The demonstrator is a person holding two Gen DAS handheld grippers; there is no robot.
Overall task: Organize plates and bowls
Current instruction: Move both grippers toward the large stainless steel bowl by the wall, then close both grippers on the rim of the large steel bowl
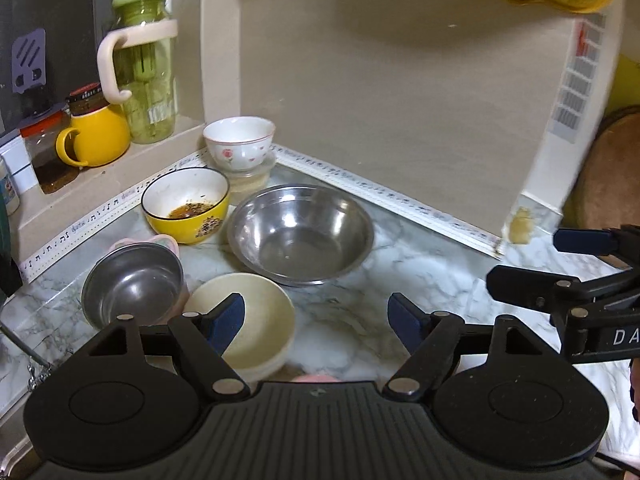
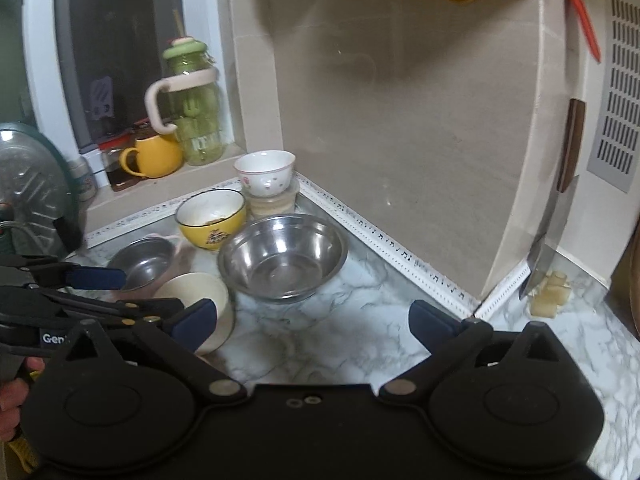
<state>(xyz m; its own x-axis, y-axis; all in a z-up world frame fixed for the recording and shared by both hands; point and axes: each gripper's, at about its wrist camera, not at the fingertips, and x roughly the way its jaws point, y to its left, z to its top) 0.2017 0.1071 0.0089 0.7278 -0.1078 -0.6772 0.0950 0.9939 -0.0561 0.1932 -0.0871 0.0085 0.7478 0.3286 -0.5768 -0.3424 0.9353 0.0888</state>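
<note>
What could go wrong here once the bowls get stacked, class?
1. The yellow bowl holds dark sauce residue; nesting it could smear others.
2. The flowered bowl perches on a plastic tub and may topple if bumped.
3. A knife hangs near the right hand-held gripper.

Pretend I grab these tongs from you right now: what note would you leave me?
Left tongs: open, empty, over the cream bowl.
Right tongs: open, empty, above bare counter.
Bowls sit in the corner: large steel bowl, small steel bowl on something pink, yellow bowl with sauce residue, floral bowl atop a plastic tub.
Done: nothing visibly stacked by size.
Left: sort and nest them all. No plates visible.
</note>
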